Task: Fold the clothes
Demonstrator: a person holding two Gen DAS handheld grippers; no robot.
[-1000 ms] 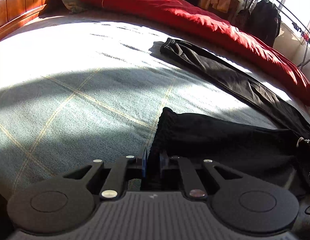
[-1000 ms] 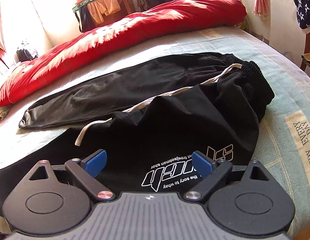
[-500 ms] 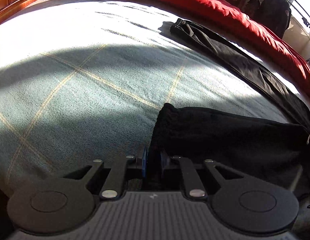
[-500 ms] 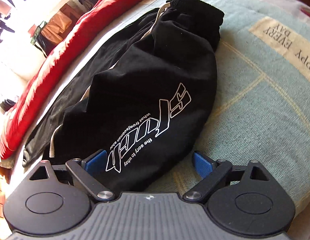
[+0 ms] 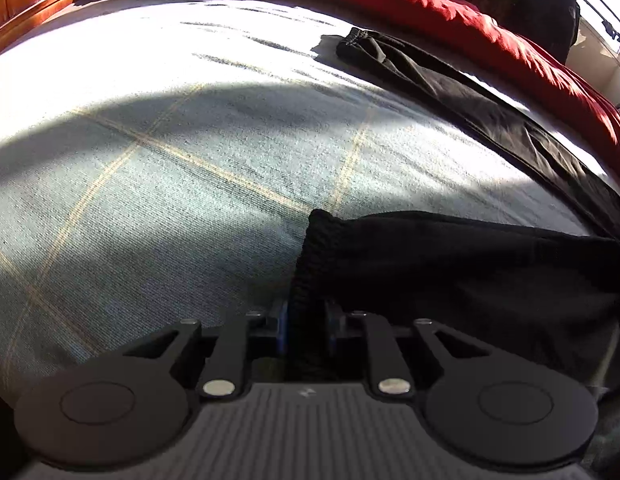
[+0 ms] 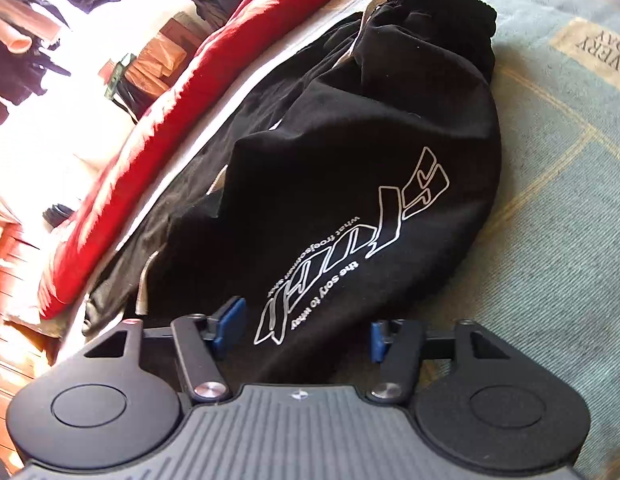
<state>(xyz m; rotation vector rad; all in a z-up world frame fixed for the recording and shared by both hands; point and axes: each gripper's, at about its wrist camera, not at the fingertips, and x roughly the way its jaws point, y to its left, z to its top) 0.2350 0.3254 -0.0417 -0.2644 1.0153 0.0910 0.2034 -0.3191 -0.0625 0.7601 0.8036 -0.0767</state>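
Sunlit bed [image 5: 157,184] holds black trousers [image 6: 350,168] lying legs apart, unfolded, while my left tongs [image 5: 305,320] pinch one cuff and my right tongs [image 6: 305,330] gape over the printed thigh.

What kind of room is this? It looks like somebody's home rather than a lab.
Most likely a bedroom at home. Black trousers lie on a bed covered with a pale blue-green sheet, a red duvet is bunched along its far side, and clothes hang on a rack in the sunlight.
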